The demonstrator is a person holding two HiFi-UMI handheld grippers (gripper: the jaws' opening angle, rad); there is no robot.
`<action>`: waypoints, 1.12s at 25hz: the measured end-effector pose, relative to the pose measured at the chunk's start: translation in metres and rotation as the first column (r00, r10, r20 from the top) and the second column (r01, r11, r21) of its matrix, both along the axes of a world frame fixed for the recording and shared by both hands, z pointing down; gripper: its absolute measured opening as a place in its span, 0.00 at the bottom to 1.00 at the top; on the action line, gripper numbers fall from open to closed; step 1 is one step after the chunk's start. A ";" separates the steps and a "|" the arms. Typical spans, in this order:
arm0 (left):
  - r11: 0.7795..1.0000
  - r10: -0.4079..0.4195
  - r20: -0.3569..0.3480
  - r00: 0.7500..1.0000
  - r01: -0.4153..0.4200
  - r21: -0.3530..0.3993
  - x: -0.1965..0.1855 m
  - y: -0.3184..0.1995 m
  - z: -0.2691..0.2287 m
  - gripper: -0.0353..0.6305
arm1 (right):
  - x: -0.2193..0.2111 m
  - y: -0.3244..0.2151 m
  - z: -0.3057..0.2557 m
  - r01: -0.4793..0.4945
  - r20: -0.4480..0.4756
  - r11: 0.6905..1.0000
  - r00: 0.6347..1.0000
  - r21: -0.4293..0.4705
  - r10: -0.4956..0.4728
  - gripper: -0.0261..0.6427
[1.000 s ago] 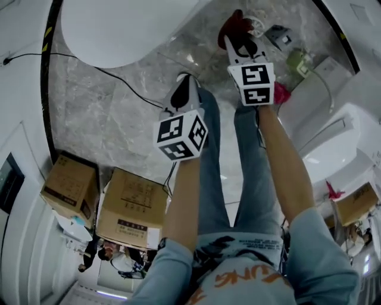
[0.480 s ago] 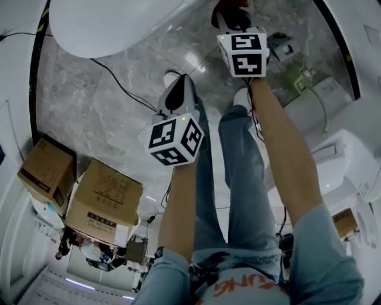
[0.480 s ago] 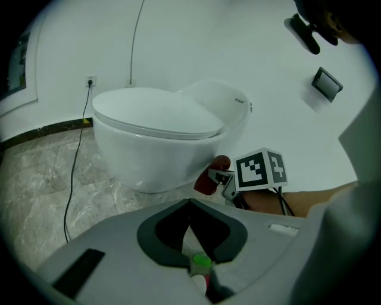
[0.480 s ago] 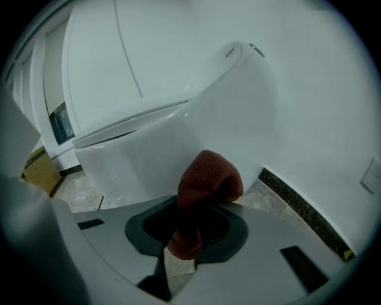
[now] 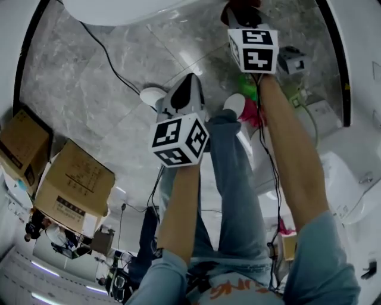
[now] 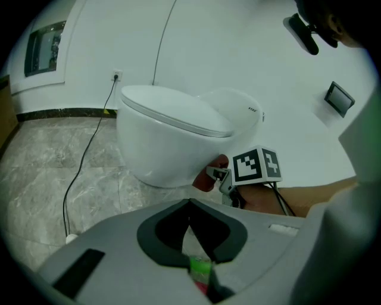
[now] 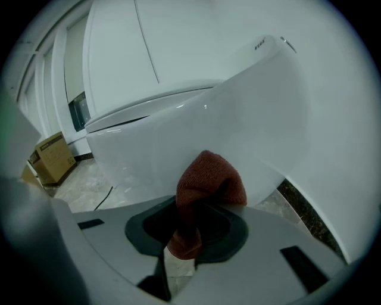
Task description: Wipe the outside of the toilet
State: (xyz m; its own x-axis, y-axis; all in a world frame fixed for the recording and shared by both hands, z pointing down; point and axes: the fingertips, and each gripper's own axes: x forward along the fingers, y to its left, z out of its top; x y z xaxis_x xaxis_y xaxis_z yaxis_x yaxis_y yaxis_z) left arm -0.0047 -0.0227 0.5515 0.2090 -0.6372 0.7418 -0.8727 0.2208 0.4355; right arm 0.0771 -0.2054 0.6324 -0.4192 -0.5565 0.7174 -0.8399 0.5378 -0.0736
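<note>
The white toilet point(image 6: 172, 134) stands on the marble floor against the wall; only its bowl's edge point(image 5: 131, 9) shows at the top of the head view. My right gripper point(image 7: 193, 205) is shut on a red cloth point(image 7: 208, 181), and the cloth's top lies against the toilet's lower side point(image 7: 196, 125). From the left gripper view the cloth point(image 6: 207, 177) and the right gripper's marker cube point(image 6: 256, 167) sit under the bowl's right side. My left gripper point(image 6: 189, 202) hangs back from the toilet, shut with nothing in it. The head view has it point(image 5: 184, 92) over the person's legs.
A black cable point(image 5: 107, 56) runs across the floor from a wall socket point(image 6: 117, 75). Two cardboard boxes point(image 5: 74, 187) point(image 5: 21, 140) stand at the left. A grey device point(image 5: 292, 59), green and pink items point(image 5: 250, 98) and another white fixture point(image 5: 351, 167) are at the right.
The right gripper has moved forward with the red cloth, up to the toilet's side. The left gripper has stayed about where it was. The head view has tilted.
</note>
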 end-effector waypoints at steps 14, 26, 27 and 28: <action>0.996 -0.091 -0.054 0.994 0.092 0.005 -0.050 0.019 0.003 0.05 | -0.058 0.038 0.002 0.131 -0.061 0.991 0.990 0.000 -0.131 0.15; 0.995 -0.100 -0.056 0.993 0.098 -0.027 -0.129 0.050 0.016 0.05 | -0.146 0.085 0.008 0.173 -0.054 0.985 0.983 -0.025 -0.174 0.16; 0.995 -0.097 -0.060 0.994 0.095 -0.026 -0.134 0.050 0.016 0.05 | -0.152 0.087 0.008 0.173 -0.055 0.985 0.983 -0.027 -0.174 0.16; 0.995 -0.095 -0.064 0.993 0.093 -0.025 -0.138 0.050 0.017 0.05 | -0.159 0.088 0.009 0.174 -0.055 0.984 0.983 -0.029 -0.176 0.16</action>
State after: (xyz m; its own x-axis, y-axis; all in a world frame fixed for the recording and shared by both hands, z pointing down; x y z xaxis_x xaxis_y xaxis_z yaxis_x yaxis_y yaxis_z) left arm -0.1426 0.0275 0.5681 0.1974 -0.6399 0.7427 -0.8173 0.3109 0.4851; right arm -0.0822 -0.1172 0.6411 -0.4662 -0.4603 0.7555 -0.7362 0.6754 -0.0428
